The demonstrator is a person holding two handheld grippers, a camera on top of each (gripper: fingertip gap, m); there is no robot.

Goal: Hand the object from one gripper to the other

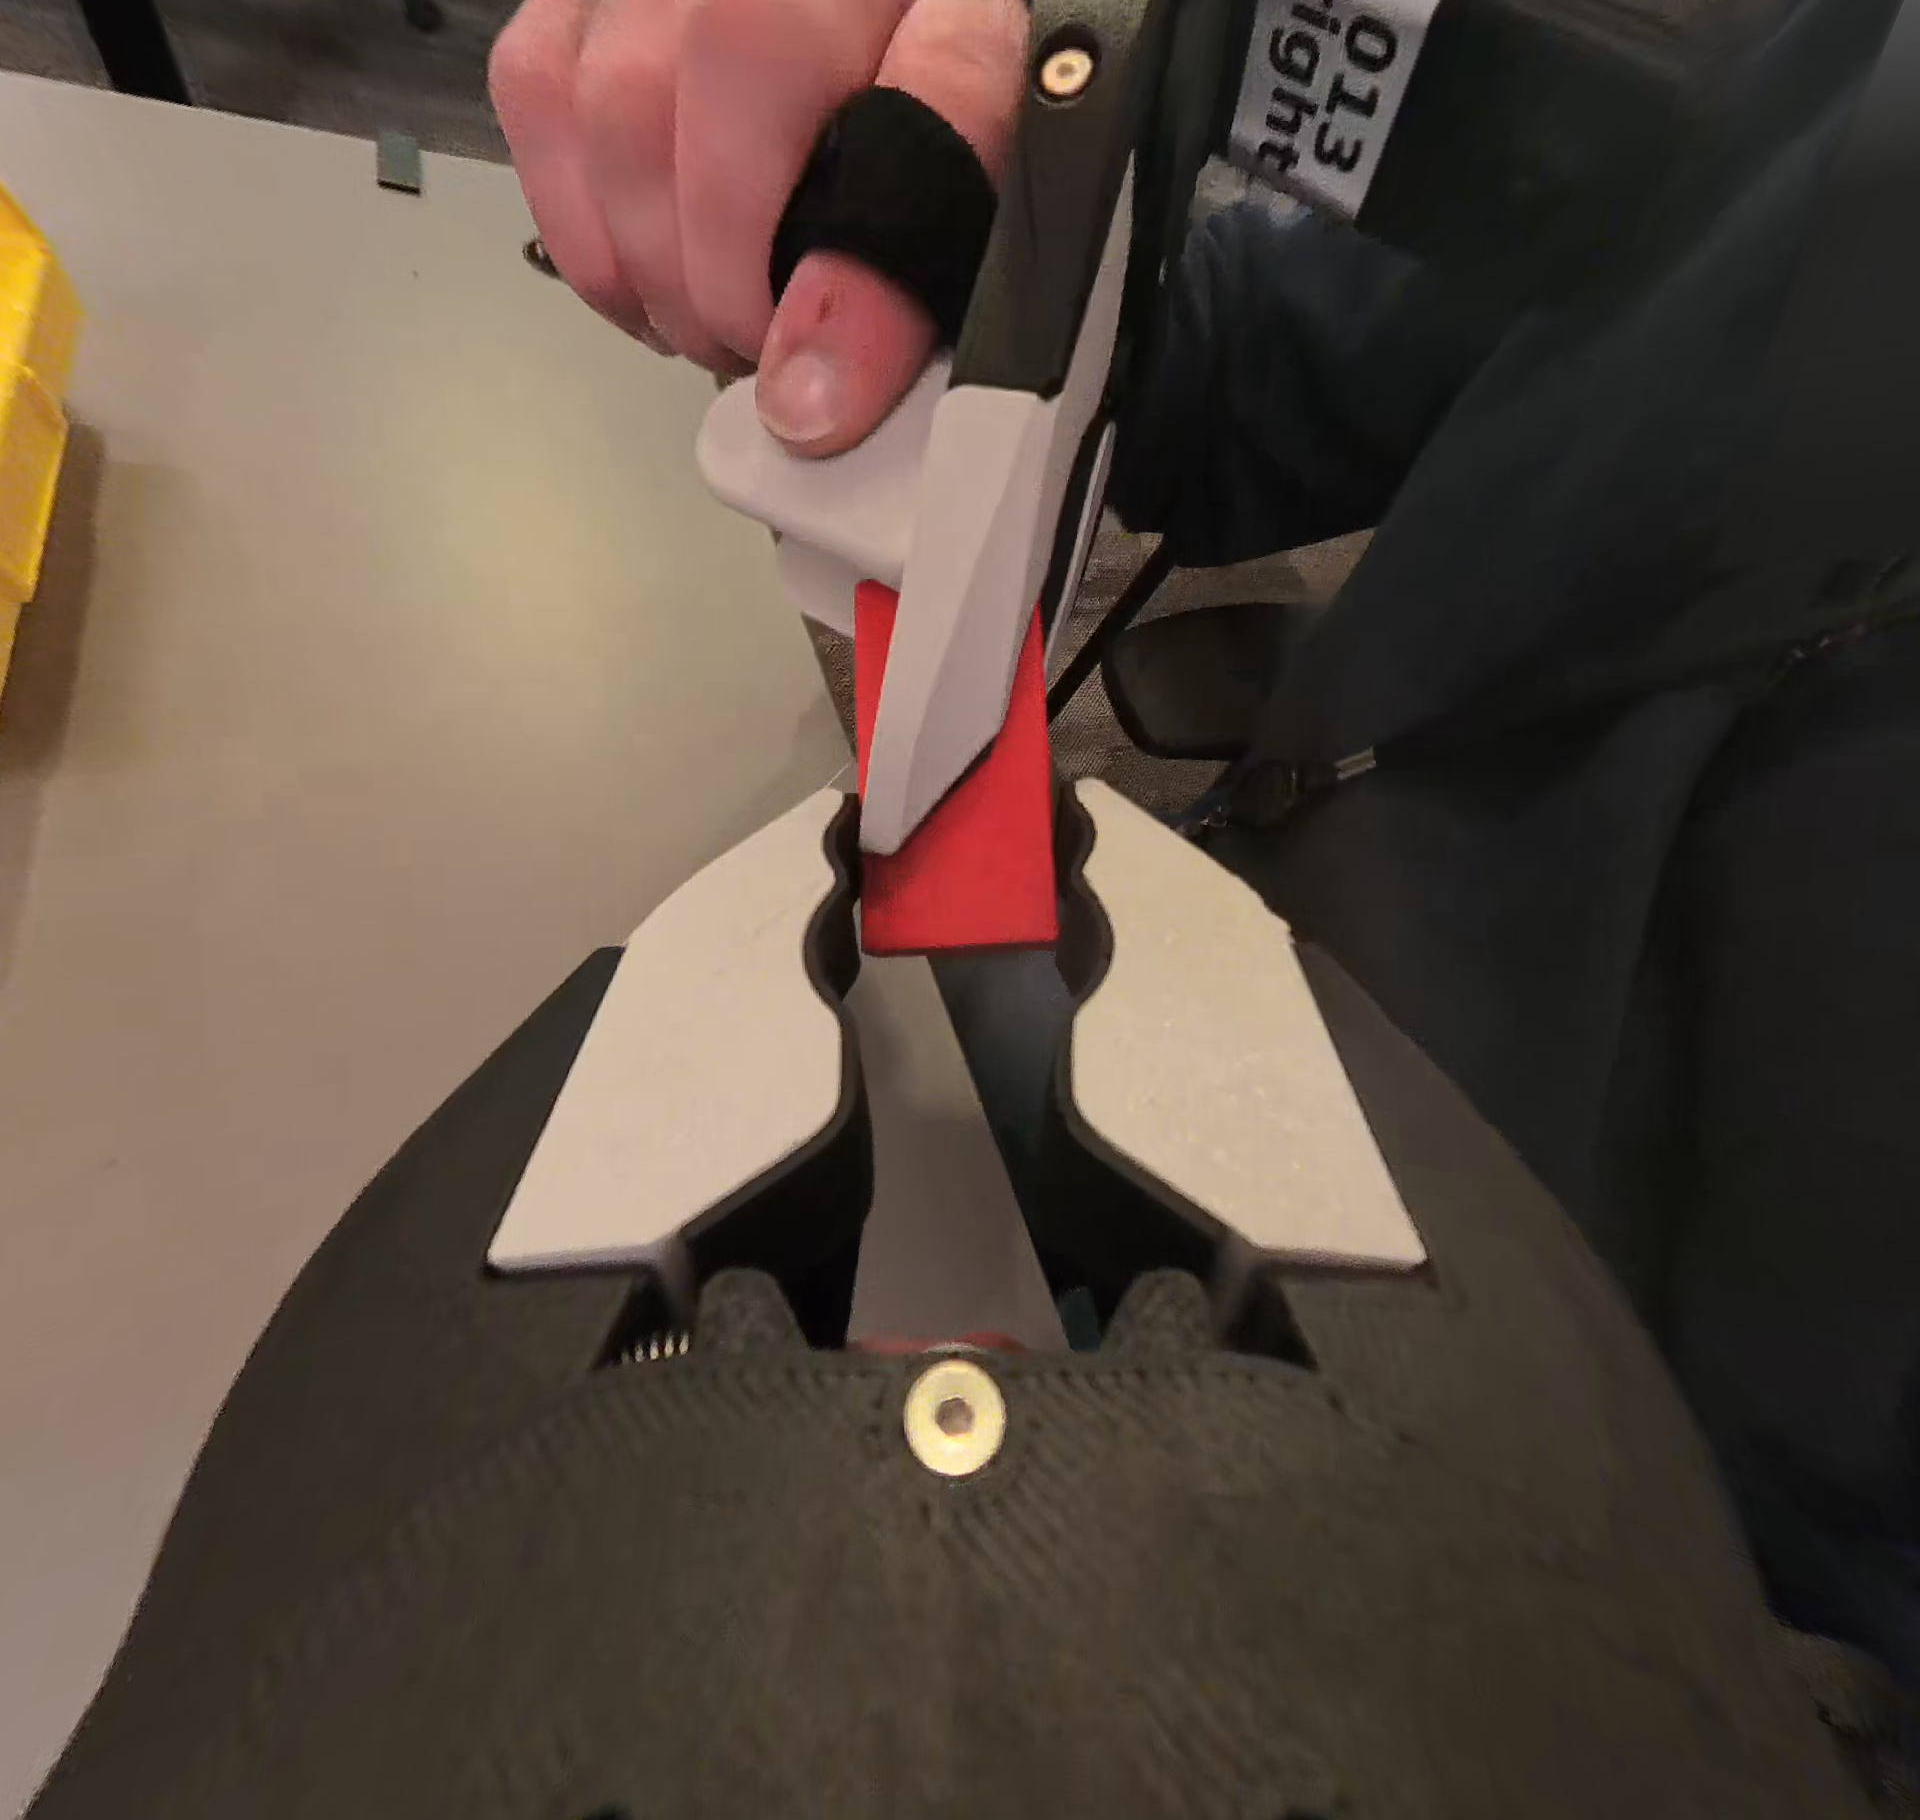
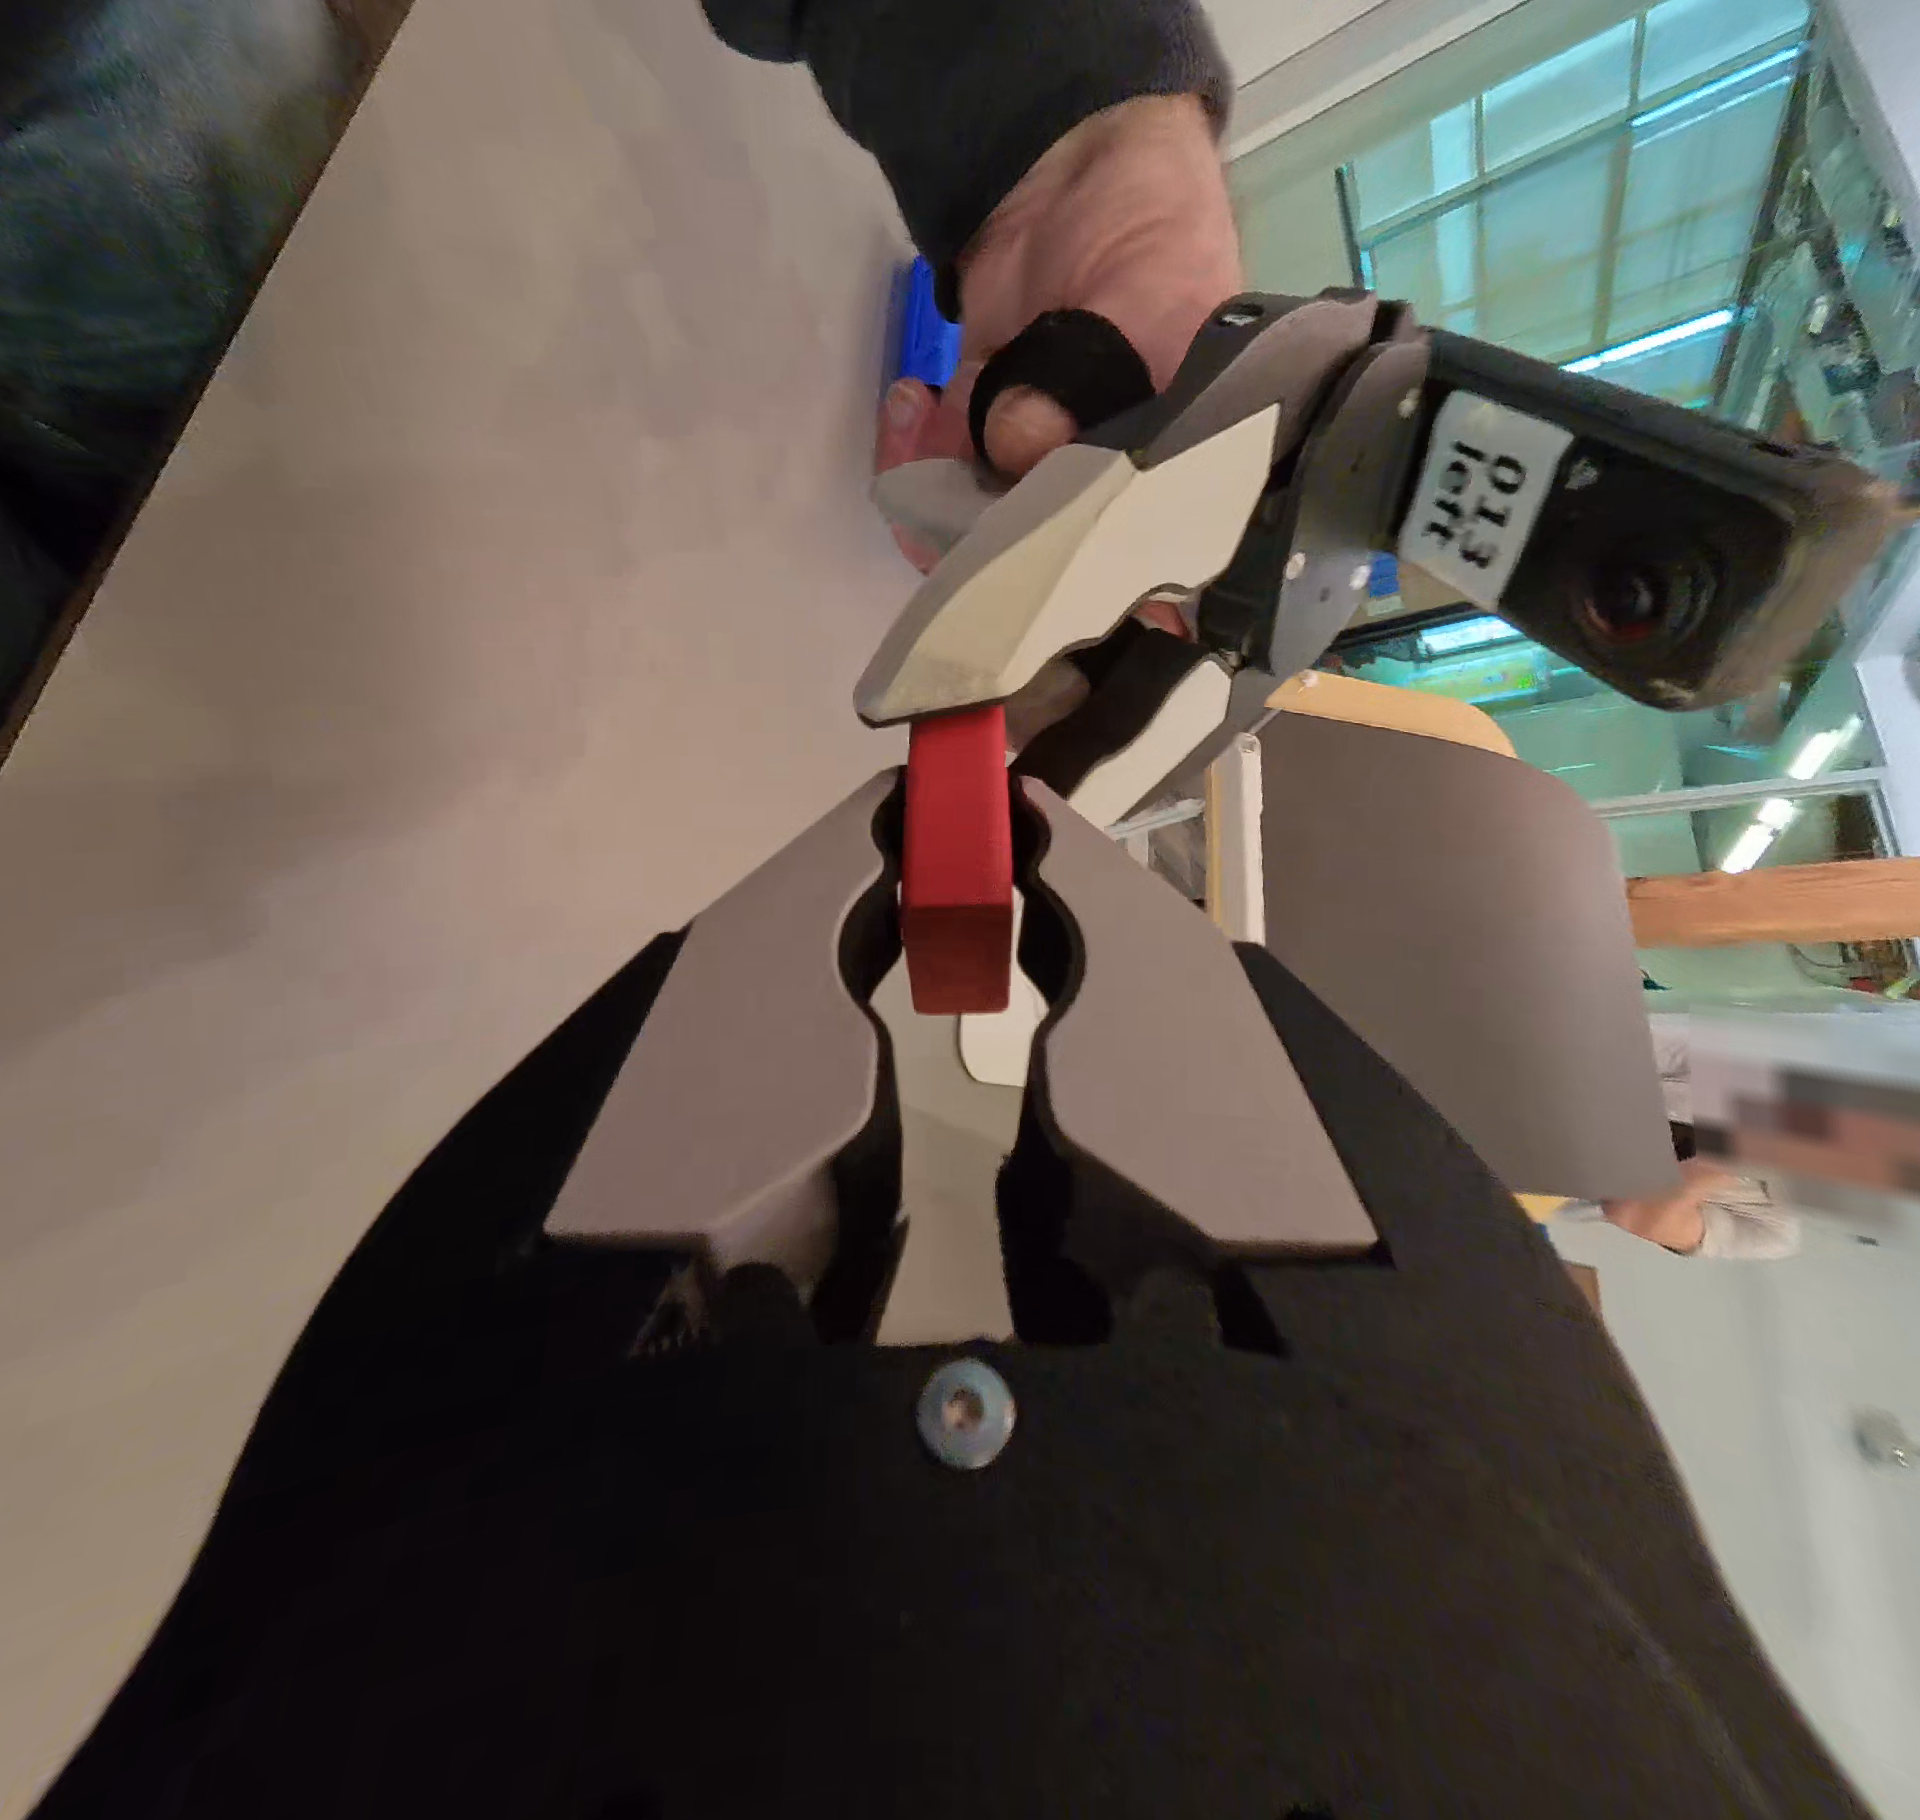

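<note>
Fingers of both our grippers meet on one thing: a flat, rectangular red block [image 1: 961, 814] of matte material, held in the air above the pale worktop [image 1: 312, 627]. In the left wrist view our left gripper [image 1: 961, 877] has its two grey, black-edged fingers [image 1: 727, 1022] pressed against the block's two narrow sides near its lower end, so it is clenched on the block. From above, our right gripper [image 1: 935, 731] comes down steeply, almost at a right angle to the left one, with one pale grey finger lying across the block's broad face; the second finger sits behind the block and is mostly hidden. Our right hand [image 1: 748, 139] is wrapped around that gripper's handle, the thumb through a black fabric loop [image 1: 883, 201] and pressing on the grey lever. In the right wrist view the right gripper [image 2: 956, 856] also pinches the red block [image 2: 956, 877] between its wavy inner edges, and the block's square end points toward the camera. Our left hand [image 2: 1101, 253], in a dark sleeve [image 2: 956, 35], reaches in from the top, a finger in its own black loop, while the left gripper [image 2: 961, 721] closes on the block's far end. A yellow bin [image 1: 31, 399] sits at the worktop's left edge, and a small blue object [image 2: 923, 336] lies on the worktop behind the left hand.
</note>
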